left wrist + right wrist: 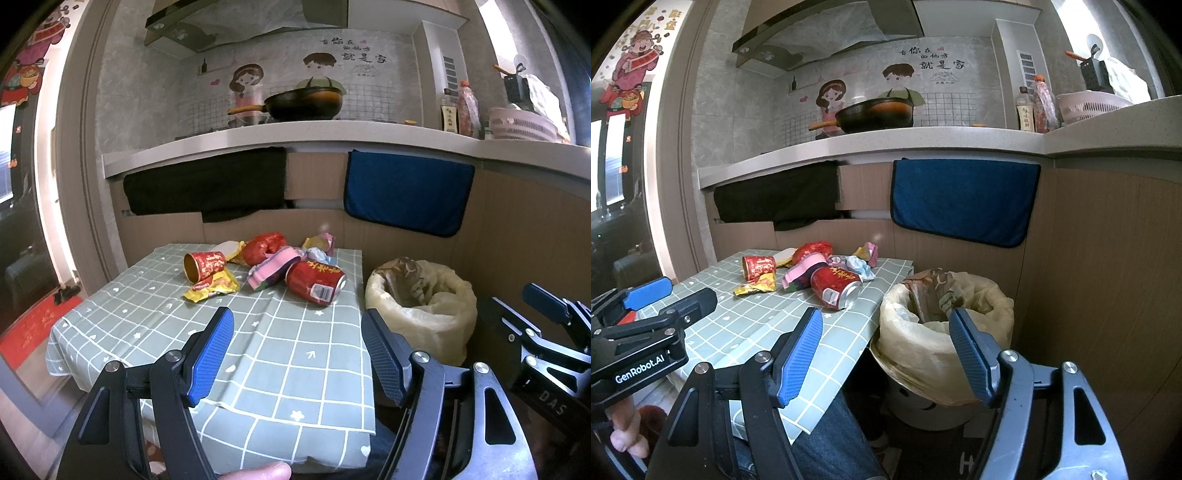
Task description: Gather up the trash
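Left wrist view shows our left gripper (297, 354) with its fingers spread wide and empty, hanging over the near half of the counter (258, 369), well short of the trash. Our right gripper (886, 350) is just as wide and empty, poised between the counter edge and the lined bin (945, 332).

The trash lies clustered at the far end of the counter: a red can (316, 282), a red paper cup (205, 265), a yellow wrapper (212, 288), and a pink packet (273, 267).

We judge the can the nearest first pick. It lies on its side, long axis running from far-left to near-right, its top end pointing toward the bin. We should bring the fingers across that axis, squeezing the round sides mid-body, so it cannot roll away.
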`<action>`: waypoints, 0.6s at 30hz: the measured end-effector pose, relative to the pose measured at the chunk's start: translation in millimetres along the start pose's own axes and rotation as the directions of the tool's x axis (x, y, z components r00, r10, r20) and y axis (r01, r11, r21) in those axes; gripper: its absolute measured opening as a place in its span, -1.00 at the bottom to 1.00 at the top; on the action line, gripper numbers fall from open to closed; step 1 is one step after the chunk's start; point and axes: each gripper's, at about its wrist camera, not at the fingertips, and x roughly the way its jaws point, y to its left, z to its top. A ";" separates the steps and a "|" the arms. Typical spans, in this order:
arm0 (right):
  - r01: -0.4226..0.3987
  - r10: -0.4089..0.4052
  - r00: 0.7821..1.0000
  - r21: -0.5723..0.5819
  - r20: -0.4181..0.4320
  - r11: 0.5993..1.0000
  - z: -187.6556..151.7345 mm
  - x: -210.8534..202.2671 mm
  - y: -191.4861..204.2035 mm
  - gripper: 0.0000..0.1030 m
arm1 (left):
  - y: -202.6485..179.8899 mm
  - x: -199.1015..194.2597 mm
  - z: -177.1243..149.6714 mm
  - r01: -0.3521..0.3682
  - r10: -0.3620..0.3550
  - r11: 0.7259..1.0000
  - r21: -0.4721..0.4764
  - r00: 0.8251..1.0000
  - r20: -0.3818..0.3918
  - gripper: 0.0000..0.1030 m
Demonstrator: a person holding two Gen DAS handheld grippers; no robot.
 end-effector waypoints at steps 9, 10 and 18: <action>-0.021 0.021 1.000 -0.028 -0.010 0.999 8.6 25.6 -3.6 0.34 | 19.6 36.1 8.9 -0.024 0.024 1.000 0.006 1.000 -0.008 0.40; -0.025 0.024 1.000 -0.033 -0.013 0.999 11.5 32.0 -3.2 0.34 | 23.1 41.5 10.6 -0.017 0.017 1.000 0.001 1.000 -0.011 0.39; -0.038 0.036 0.999 -0.111 -0.021 0.993 35.4 86.7 6.9 0.34 | 49.3 91.8 18.0 -0.031 0.030 0.999 -0.043 0.999 -0.045 0.27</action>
